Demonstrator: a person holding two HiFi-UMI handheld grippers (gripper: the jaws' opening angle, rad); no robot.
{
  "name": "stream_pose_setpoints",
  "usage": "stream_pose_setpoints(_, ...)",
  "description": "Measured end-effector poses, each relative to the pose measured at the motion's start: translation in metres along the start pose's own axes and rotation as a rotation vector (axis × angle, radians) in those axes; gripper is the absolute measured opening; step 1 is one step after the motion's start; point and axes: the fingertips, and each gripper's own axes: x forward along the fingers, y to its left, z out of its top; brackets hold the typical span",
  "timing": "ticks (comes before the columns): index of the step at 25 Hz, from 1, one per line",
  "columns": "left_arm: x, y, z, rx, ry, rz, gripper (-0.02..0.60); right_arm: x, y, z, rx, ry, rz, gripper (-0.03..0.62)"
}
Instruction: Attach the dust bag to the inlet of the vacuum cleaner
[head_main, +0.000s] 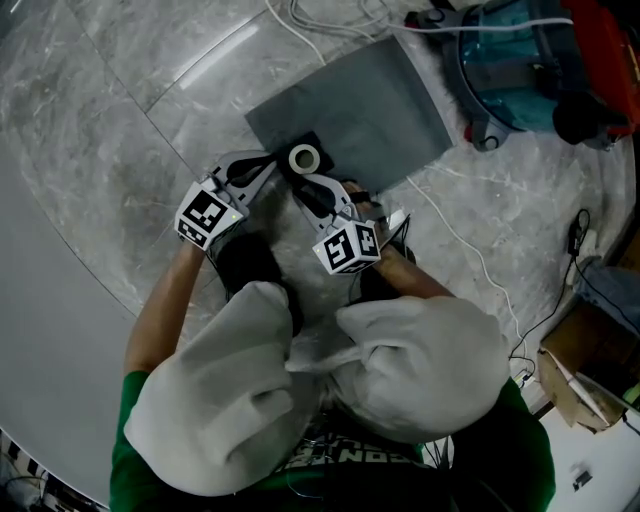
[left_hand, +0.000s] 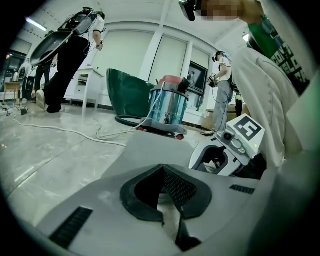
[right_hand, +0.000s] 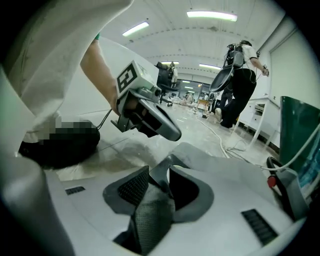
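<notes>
The grey dust bag (head_main: 370, 110) lies flat on the marble floor, its white inlet ring (head_main: 304, 157) set in a black collar at the near edge. My left gripper (head_main: 268, 170) reaches the collar from the left; in the left gripper view its pads (left_hand: 177, 189) seem pinched on a pale sliver of the bag. My right gripper (head_main: 308, 188) sits just right of the ring, open, with a dark corner of the bag (right_hand: 215, 160) lying loose between its jaws (right_hand: 160, 192). The vacuum cleaner (head_main: 525, 70), a steel drum with a red top, stands beyond the bag at the far right.
White cables (head_main: 330, 20) run over the floor behind the bag and one (head_main: 470, 250) passes by my right arm. A cardboard box (head_main: 590, 370) sits at the right edge. A green tub (left_hand: 127, 92) stands behind the vacuum (left_hand: 167, 107). People (left_hand: 70, 55) stand farther off.
</notes>
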Motion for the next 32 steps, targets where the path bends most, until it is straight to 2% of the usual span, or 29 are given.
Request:
stream_pose_setpoints(4,0.006,-0.003,0.010,0.017,-0.012,-0.015,0.003,-0.014,-0.028,0.004,0.069,-0.043,-0.081,0.129)
stream_pose_setpoints(11,0.045,-0.015,0.030,0.061,-0.019,-0.087,0.003,-0.038,-0.074,0.008,0.174,-0.094,-0.196,0.128)
stream_pose_setpoints(18,0.072,-0.018,0.053,0.083,-0.042,-0.121,0.003,-0.041,-0.098,-0.002,0.242,-0.053,-0.205,0.095)
stream_pose_setpoints(25,0.076,-0.012,0.058,0.103,-0.030,-0.126,0.003,-0.036,-0.101,0.000,0.231,-0.017,-0.230,0.021)
stream_pose_setpoints(32,0.074,-0.012,0.091,0.182,-0.048,-0.154,0.003,-0.059,-0.115,0.011,0.253,-0.078,-0.220,0.014)
